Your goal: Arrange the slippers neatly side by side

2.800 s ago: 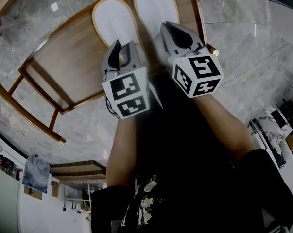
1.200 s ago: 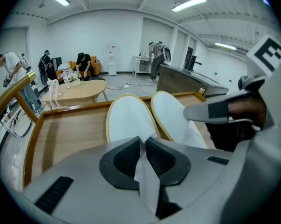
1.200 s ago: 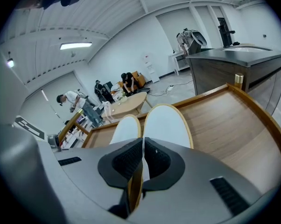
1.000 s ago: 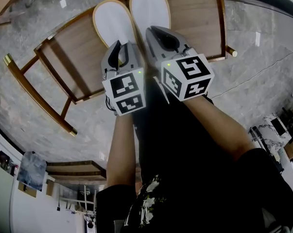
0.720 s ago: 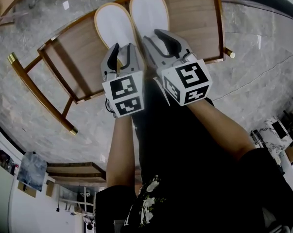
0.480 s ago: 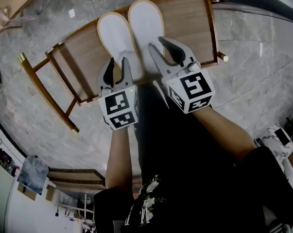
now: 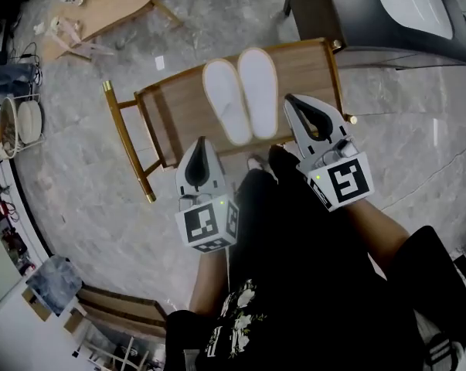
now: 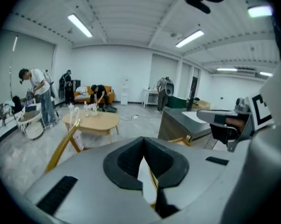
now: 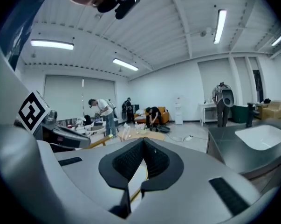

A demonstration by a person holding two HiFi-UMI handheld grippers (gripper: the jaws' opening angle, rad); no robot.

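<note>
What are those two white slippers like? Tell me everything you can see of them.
The pair of slippers is plain white and soft-looking, each a long rounded oval. They lie flat on the wooden table top, long sides together, ends about level, slightly askew to its edges. Only the table top touches them; nothing holds them. Whether they lie sole up cannot be told.

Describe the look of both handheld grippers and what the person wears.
Both the left gripper and right gripper have grey tapering shells with black-padded jaws. Each carries a white cube with black square markers and a small green light. The person's forearms are bare; the clothing is black.
</note>
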